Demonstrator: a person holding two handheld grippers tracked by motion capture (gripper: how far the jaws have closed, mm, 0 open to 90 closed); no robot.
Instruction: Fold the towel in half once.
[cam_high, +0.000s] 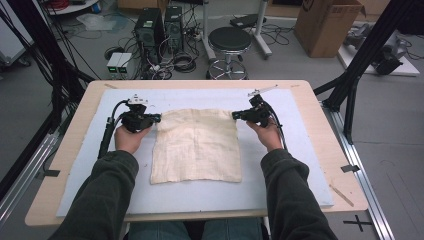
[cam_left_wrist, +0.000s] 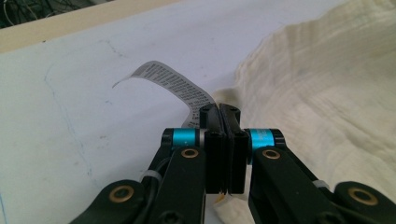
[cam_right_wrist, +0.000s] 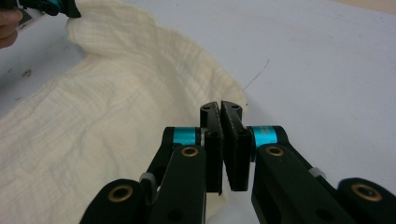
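A cream cloth (cam_high: 195, 145) lies spread on the white mat (cam_high: 300, 165), and its two far corners are raised a little off it. My left gripper (cam_high: 159, 118) is shut on the far left corner. In the left gripper view the jaws (cam_left_wrist: 219, 109) are pressed together on the cloth (cam_left_wrist: 327, 84), and a printed care label (cam_left_wrist: 173, 81) curls out beside them. My right gripper (cam_high: 234, 115) is shut on the far right corner. In the right gripper view its jaws (cam_right_wrist: 220, 106) pinch the edge of the cloth (cam_right_wrist: 93, 107), and the left gripper (cam_right_wrist: 60, 7) shows at the top left.
The mat covers most of a wooden table (cam_high: 325, 125). Beyond the far edge, on the floor, stand a black stool (cam_high: 229, 40), computer towers (cam_high: 160, 27) with cables and a cardboard box (cam_high: 327, 22). Black frame posts (cam_high: 367, 50) rise at the right.
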